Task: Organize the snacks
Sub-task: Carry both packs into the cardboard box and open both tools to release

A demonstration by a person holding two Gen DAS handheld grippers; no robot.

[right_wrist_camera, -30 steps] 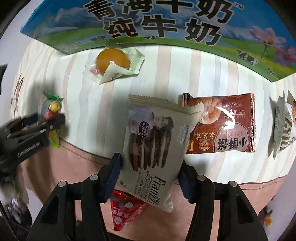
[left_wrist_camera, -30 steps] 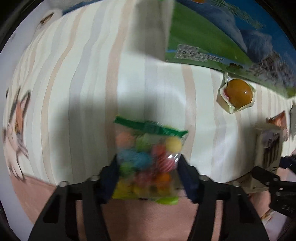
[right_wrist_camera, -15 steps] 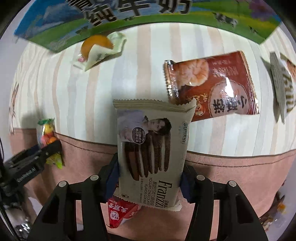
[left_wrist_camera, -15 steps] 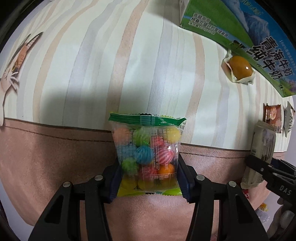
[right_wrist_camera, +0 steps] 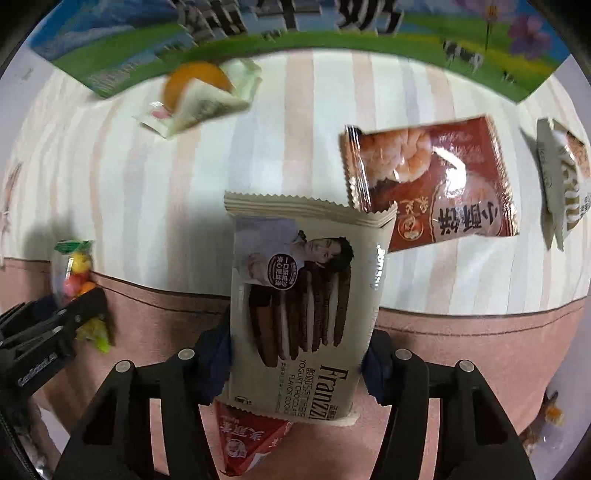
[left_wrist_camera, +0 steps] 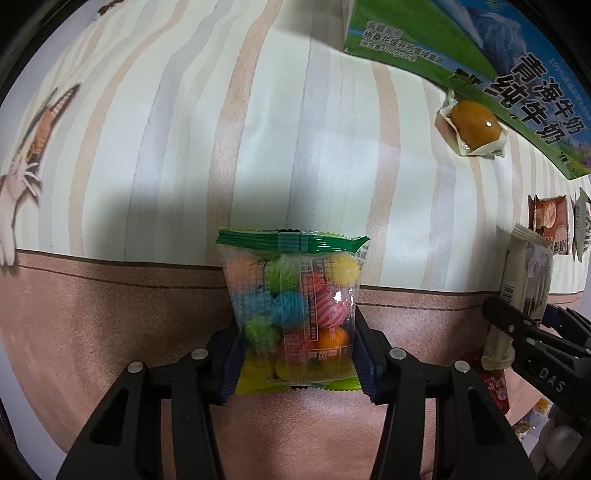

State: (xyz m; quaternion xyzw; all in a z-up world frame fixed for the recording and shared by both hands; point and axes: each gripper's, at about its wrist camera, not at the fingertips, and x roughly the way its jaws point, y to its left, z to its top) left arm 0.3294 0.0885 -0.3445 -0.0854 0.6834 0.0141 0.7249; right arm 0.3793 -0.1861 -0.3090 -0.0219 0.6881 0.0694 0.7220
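Snacks are sitting in both tongs: the left gripper (left_wrist_camera: 295, 354) is clamping a clear plastic bag of multicoloured ball candies with a green top seal (left_wrist_camera: 293, 306), its blue pads (left_wrist_camera: 364, 358) pressing the bag's lower sides, and the right gripper (right_wrist_camera: 297, 354) is pinching a beige Franzzi packet of yogurt chocolate cookies (right_wrist_camera: 301, 306), held upright. A red triangular wrapper (right_wrist_camera: 251, 446) is showing beneath that packet. Both are hanging over the striped cream and pink cloth (left_wrist_camera: 184, 166). Taking the blue-and-green milk carton (right_wrist_camera: 332, 33) as landmark, an orange jelly cup in a clear wrapper (right_wrist_camera: 199, 94) is lying just in front of it, a reddish-brown shrimp snack bag (right_wrist_camera: 439, 184) is lying nearer the cookies, and a pale packet (right_wrist_camera: 561, 181) is sitting at the right edge.
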